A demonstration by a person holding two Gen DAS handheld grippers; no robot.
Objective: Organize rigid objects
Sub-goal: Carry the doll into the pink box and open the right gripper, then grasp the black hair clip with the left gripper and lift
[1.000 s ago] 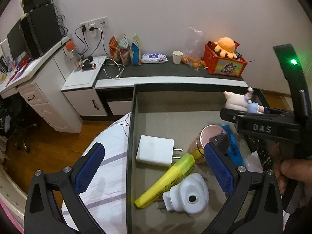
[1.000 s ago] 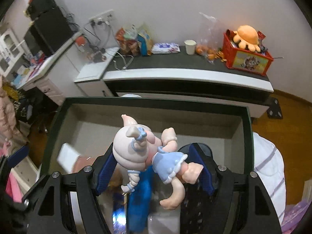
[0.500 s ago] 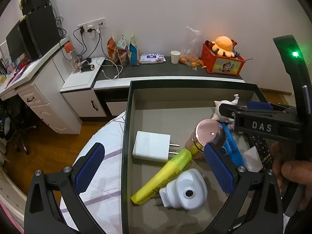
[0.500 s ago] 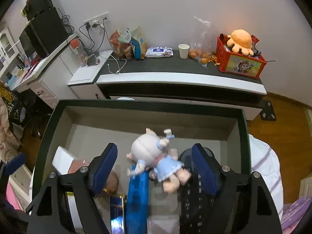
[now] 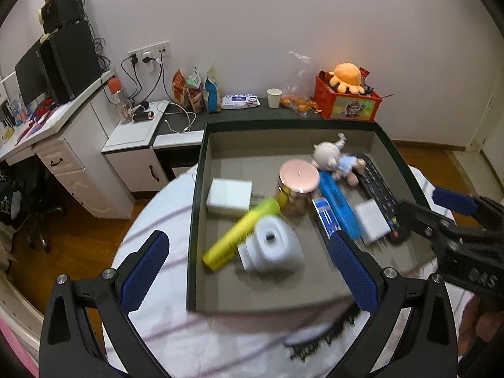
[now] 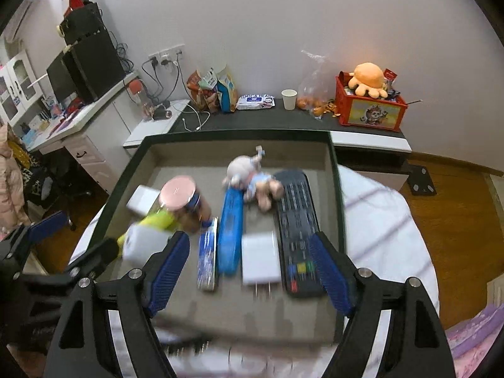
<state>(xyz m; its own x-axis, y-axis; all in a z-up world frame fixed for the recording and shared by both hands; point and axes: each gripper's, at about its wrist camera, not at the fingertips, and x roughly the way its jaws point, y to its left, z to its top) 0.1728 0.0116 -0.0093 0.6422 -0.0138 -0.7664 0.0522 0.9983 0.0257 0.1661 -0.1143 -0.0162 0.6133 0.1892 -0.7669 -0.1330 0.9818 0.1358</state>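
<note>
Hovering spread and empty above the near edge of the tray, both the right gripper and the left gripper, so best pulled back level to avoid clipping the rim. Reaching next, probably, for the dark comb lying blurred on the striped cloth just outside the near wall. Leaving alone, farther in, the white charger, remote, blue case, pink-lidded jar and, farthest, the doll resting on its side against remote and case.
</note>
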